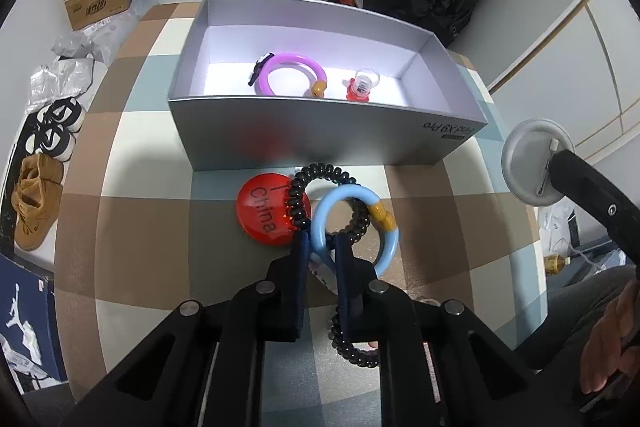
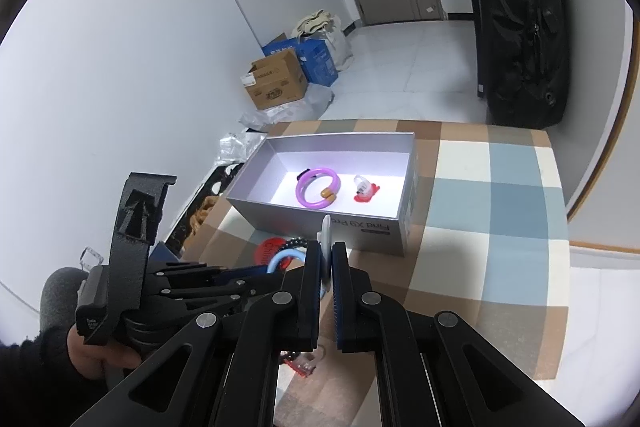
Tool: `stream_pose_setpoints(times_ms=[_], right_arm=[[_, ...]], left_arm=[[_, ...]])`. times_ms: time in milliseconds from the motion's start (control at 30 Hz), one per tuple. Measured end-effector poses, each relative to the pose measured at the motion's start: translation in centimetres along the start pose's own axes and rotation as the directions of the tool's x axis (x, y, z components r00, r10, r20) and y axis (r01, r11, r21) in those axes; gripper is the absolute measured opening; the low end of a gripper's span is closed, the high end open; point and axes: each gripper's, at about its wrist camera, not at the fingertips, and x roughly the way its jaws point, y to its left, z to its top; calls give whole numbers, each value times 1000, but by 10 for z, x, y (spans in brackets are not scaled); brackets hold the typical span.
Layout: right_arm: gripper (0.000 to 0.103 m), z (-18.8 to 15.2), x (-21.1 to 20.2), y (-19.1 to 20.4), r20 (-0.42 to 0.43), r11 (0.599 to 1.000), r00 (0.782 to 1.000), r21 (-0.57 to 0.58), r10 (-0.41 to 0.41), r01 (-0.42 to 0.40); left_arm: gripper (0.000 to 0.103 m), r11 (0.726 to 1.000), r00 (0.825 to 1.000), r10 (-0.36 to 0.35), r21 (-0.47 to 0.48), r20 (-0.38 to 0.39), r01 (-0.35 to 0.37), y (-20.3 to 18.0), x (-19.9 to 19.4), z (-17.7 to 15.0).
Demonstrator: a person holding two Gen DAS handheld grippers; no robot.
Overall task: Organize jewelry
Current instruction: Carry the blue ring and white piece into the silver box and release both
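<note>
The left gripper [image 1: 320,247] stands with its blue-padded fingers pinched together on the near arc of a light blue plastic ring bracelet with an orange-yellow joint [image 1: 356,227], which lies on the checked brown, cream and blue tablecloth [image 1: 140,227] just in front of the open grey cardboard box [image 1: 320,131]. A black coiled spiral hair tie [image 1: 320,175] is tangled through and under the blue bracelet, and a round red badge printed with dark letters [image 1: 264,211] sits touching the coil to its left. The right gripper [image 2: 327,259] is clamped on a flat round white disc [image 2: 326,227], held on edge above the table, short of the box. Already in the box lie a purple plastic ring bracelet [image 1: 294,75] and, just beside it, a small clear-and-red trinket [image 1: 360,89]. The step in hand looks like the pickup of the blue bracelet, with the grasp made and the lift not yet begun. The next move probably calls for a slow, straight lift to see whether the coil comes along, then a carry over the near wall of the box and a release on the bare floor beside the purple bracelet.
</note>
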Motion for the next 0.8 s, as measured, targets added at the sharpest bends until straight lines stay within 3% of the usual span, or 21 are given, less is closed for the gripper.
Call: stream_pose_setpoints(times_ms=[500,800], right_arm=[[4,7,-5,1,34,1000,999,9,19,-20],[4,14,-5,-1,50,999,998,24,28,-29]], left_arm=[[7,1000,992,21,-11,121,-20,-2,-27,12],[7,999,976,-40,-20,216,45,-3,-50,23]])
